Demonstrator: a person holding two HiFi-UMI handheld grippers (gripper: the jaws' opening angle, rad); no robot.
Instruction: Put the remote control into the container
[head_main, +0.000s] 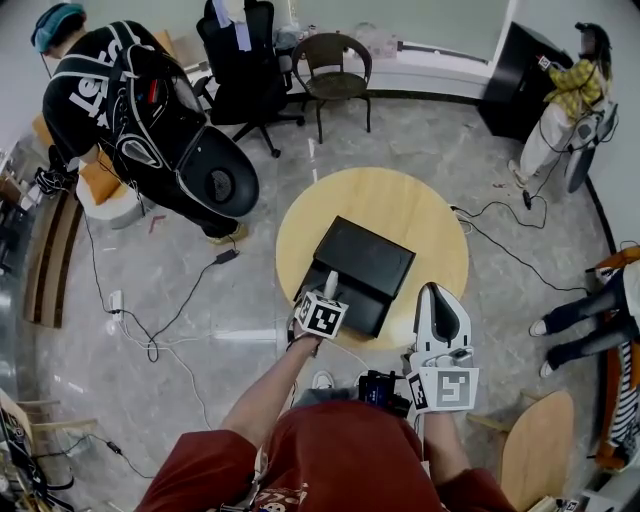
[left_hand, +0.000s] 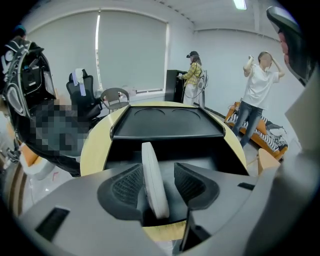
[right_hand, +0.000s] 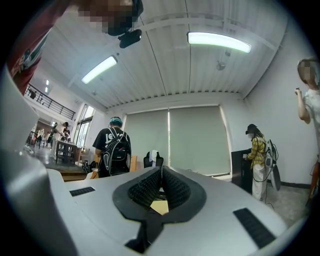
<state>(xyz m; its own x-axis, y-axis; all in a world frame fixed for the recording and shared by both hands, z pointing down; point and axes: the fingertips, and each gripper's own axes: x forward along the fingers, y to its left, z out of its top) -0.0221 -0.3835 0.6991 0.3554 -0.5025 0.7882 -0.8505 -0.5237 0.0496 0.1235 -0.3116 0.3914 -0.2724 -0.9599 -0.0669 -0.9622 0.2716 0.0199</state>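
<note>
the jaws of the left gripper are seen standing apart, with the white remote control set on edge between them; it is leaned against the left pad, and a gap is left to the right pad, so it is not clamped. the remote control is pointed down into the near end of the black container, which is laid open on the round wooden counter; whether the bottom is touched cannot be told. the jaws of the right gripper are closed together on nothing, and this gripper is held level at the near right edge of the counter, apart from the container. beyond the counter, a person with a backpack and a black office chair are seen on the floor.
</note>
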